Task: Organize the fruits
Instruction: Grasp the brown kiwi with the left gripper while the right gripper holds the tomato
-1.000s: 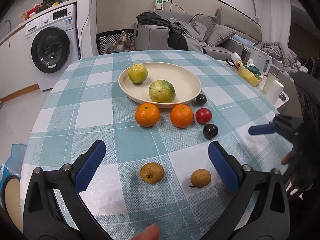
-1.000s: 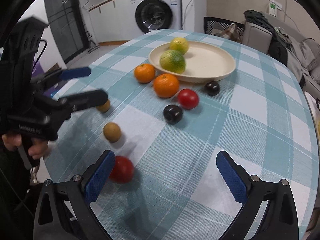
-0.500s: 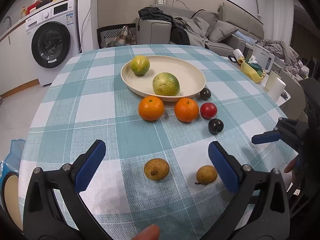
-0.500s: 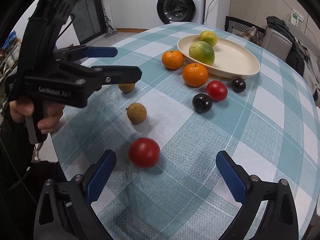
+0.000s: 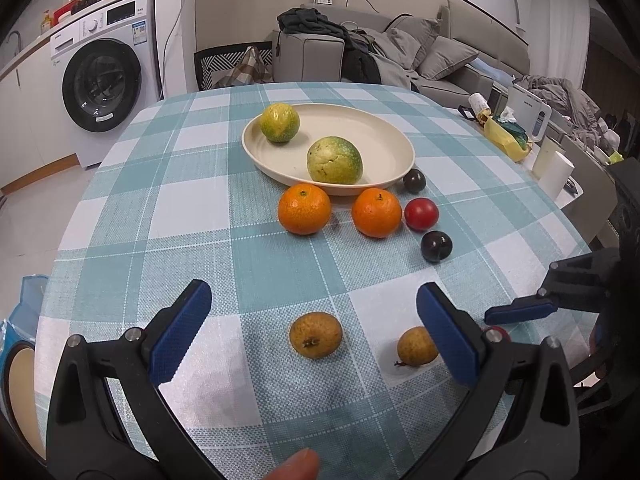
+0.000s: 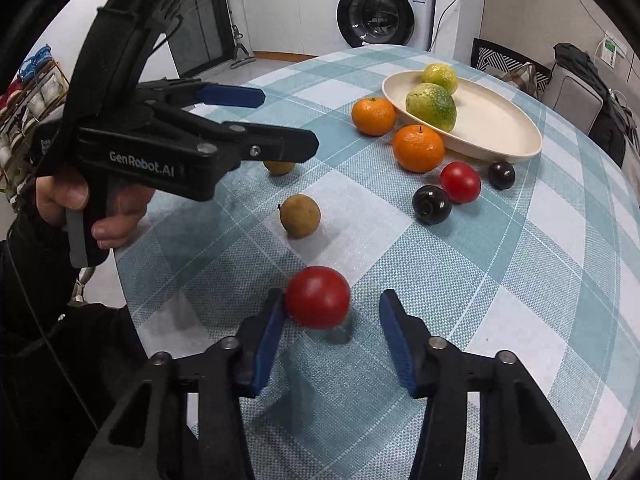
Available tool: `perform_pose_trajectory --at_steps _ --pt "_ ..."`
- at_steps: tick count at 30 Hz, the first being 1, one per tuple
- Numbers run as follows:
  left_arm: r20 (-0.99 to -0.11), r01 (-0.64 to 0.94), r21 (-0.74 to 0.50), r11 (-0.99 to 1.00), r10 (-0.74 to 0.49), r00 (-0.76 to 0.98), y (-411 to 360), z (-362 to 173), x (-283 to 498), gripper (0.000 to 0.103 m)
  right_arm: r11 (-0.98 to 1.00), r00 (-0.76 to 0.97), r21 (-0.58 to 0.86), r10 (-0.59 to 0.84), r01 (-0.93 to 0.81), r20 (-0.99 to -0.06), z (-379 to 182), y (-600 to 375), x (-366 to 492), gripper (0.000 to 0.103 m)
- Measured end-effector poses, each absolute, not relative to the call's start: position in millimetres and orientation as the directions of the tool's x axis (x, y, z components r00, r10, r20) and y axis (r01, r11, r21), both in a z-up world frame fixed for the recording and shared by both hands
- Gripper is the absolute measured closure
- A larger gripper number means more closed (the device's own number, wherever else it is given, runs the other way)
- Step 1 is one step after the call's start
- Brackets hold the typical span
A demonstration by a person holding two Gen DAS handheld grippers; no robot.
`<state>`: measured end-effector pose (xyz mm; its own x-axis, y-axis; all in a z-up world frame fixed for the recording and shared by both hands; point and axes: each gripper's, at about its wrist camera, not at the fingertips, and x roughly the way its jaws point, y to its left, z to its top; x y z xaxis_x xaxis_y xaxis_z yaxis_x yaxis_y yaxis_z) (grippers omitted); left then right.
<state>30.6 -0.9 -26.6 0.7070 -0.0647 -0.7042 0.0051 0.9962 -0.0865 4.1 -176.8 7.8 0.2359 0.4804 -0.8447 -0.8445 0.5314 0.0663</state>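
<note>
A cream plate [image 5: 384, 128] [image 6: 504, 128] holds two green-yellow citrus fruits [image 5: 334, 160]. In front of it lie two oranges [image 5: 305, 209], a red tomato [image 5: 421, 214] and two dark plums [image 5: 436, 245]. Two brown fruits [image 5: 316, 335] lie near the front edge. My left gripper [image 5: 314, 328] is open above them. My right gripper [image 6: 328, 322] is open around a second red tomato [image 6: 317, 297] on the cloth; its left finger [image 6: 266, 336] touches the tomato and the right finger stands apart.
The round table has a teal checked cloth [image 5: 192, 208]. A washing machine [image 5: 104, 80] and a sofa [image 5: 400, 56] stand behind. Cups and a yellow bag [image 5: 504, 136] sit at the right. The left gripper body [image 6: 160, 140] hangs over the table's left edge in the right wrist view.
My right gripper has moved in on the near red tomato and its jaws have narrowed around it. My left gripper has shifted slightly and stays open.
</note>
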Motion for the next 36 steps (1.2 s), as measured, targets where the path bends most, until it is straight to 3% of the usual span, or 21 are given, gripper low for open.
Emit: perform_pose_trajectory --at_steps 4,19,30,36 --pt "-0.712 0.008 -0.077 0.997 -0.061 0.699 -1.8 -29.6 31.0 0.001 0.528 0.232 0.076 0.493 -0.846 -0.839 8.2 -174.6 4.3 0.07" --pt "-0.757 0.013 -0.048 0.999 -0.045 0.652 18.1 -33.3 28.4 0.001 0.639 0.338 0.104 0.53 -0.762 -0.778 25.3 -192.6 31.4 0.07" --pt "-0.807 0.076 -0.066 0.995 -0.098 0.582 13.7 -46.6 32.9 0.037 0.701 0.382 0.125 0.519 -0.702 -0.765 27.1 -203.8 46.3 0.07" --pt "-0.813 0.13 -0.077 0.989 -0.137 0.566 5.9 -50.5 31.5 0.068 0.705 0.381 0.13 0.517 -0.697 -0.766 26.2 -204.1 47.6 0.07"
